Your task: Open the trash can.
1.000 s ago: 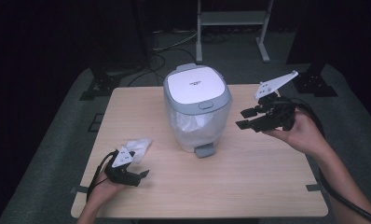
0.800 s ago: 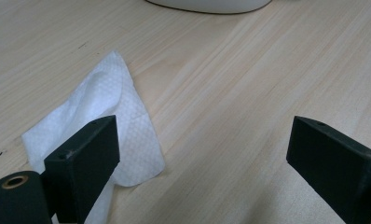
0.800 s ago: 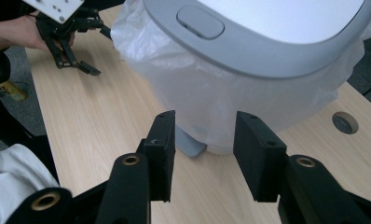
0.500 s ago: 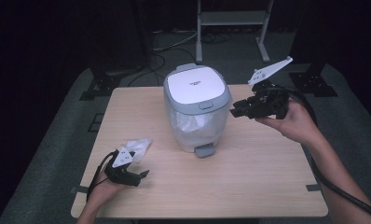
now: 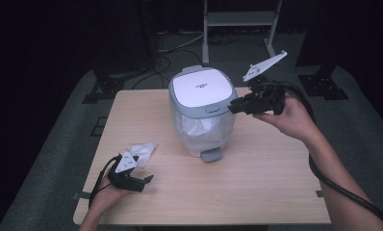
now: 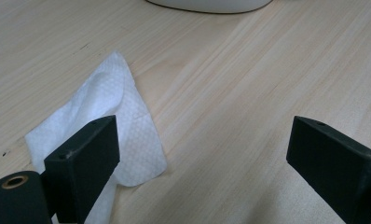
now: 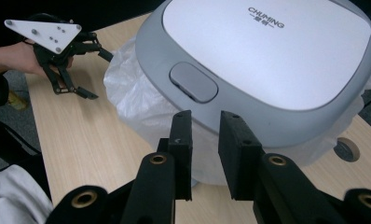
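Note:
A grey pedal bin (image 5: 201,115) with a white lid (image 7: 267,46) and a white liner stands mid-table; its lid is down. My right gripper (image 5: 232,108) hovers beside the bin's right upper edge, pointing at the lid rim. Its jaws (image 7: 206,140) have just been closing, and a narrow gap with nothing in it remains. The lid's grey push button (image 7: 193,82) lies just beyond the tips. My left gripper (image 5: 146,183) rests open on the table at the front left. A crumpled white tissue (image 6: 113,116) lies by its left jaw, untouched.
The bin's foot pedal (image 5: 211,155) sticks out toward me. The wooden table (image 5: 266,168) has free room at front right. A metal stand (image 5: 237,19) and cables sit on the dark floor behind. My left gripper (image 7: 99,75) appears far off in the right gripper view.
My right hand has moved left and up toward the bin's lid, and its jaws have narrowed. The left hand and the tissue have stayed put.

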